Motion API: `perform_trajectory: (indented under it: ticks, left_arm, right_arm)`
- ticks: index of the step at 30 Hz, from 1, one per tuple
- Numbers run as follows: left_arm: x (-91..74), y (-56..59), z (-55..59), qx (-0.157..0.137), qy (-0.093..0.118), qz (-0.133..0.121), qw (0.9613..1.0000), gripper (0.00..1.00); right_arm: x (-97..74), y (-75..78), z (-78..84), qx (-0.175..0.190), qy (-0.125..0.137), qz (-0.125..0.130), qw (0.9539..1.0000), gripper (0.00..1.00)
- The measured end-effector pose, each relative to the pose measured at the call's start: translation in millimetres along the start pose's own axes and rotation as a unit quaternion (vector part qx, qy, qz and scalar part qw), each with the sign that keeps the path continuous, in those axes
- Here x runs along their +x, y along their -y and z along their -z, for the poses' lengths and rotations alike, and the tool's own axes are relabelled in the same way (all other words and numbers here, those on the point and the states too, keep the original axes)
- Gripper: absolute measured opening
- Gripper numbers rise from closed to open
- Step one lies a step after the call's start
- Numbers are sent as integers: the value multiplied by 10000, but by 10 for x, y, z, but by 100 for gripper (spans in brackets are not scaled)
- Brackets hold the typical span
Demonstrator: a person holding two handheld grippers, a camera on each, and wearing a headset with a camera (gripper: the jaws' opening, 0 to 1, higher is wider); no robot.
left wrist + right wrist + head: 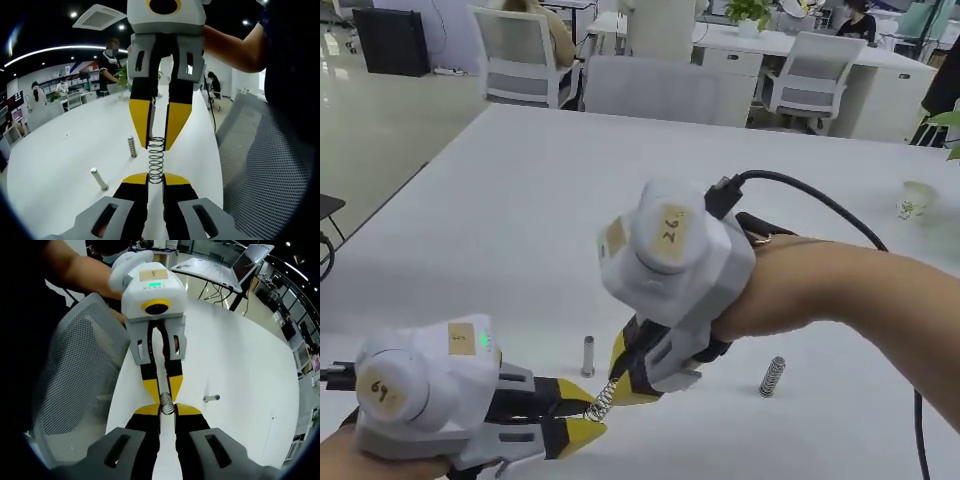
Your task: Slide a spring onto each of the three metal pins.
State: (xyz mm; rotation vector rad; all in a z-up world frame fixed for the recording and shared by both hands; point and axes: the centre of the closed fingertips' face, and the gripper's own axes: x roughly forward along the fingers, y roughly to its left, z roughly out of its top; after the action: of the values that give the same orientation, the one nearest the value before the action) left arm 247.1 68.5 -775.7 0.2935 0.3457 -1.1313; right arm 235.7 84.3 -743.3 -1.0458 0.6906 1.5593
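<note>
A spring (600, 400) was gripped at both ends; a pin (588, 356) stood upright just beyond, another spring (772, 376) farther right.

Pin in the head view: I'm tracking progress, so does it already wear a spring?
No, the pin stands bare; the spring in the jaws is beside it, not on it.

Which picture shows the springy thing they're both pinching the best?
The left gripper view. There the spring stands side-on, every coil clear, pinched at both ends by jaws. The head view shows the spring small and slanted; the right gripper view shows the spring nearly end-on, foreshortened.
</note>
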Motion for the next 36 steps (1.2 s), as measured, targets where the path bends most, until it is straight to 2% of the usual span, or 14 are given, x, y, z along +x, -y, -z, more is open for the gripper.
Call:
perform_trajectory:
  ticks: [16,20,22,30,33,36]
  left_arm:
    - [-3,-18,-22,33,84,-57,9999,2]
    - [-26,-31,-61,-26,220,-79,9997,2]
    - [-28,-41,-65,-25,221,-96,9997,2]
    - [-42,-46,-143,-59,364,-114,9993,2]
    - [-62,-41,-208,-102,507,-115,9986,2]
    - [-78,-41,-218,-93,535,-148,9984,2]
  right_arm:
    - [7,32,-36,37,98,-22,9999,8]
    - [36,35,-23,92,90,-68,9999,9]
    - [53,43,-6,58,37,-66,10000,9]
    - [93,44,-28,39,41,-117,9999,9]
    - [98,43,-31,45,56,-138,9999,9]
    - [84,48,-46,56,100,-150,9998,9]
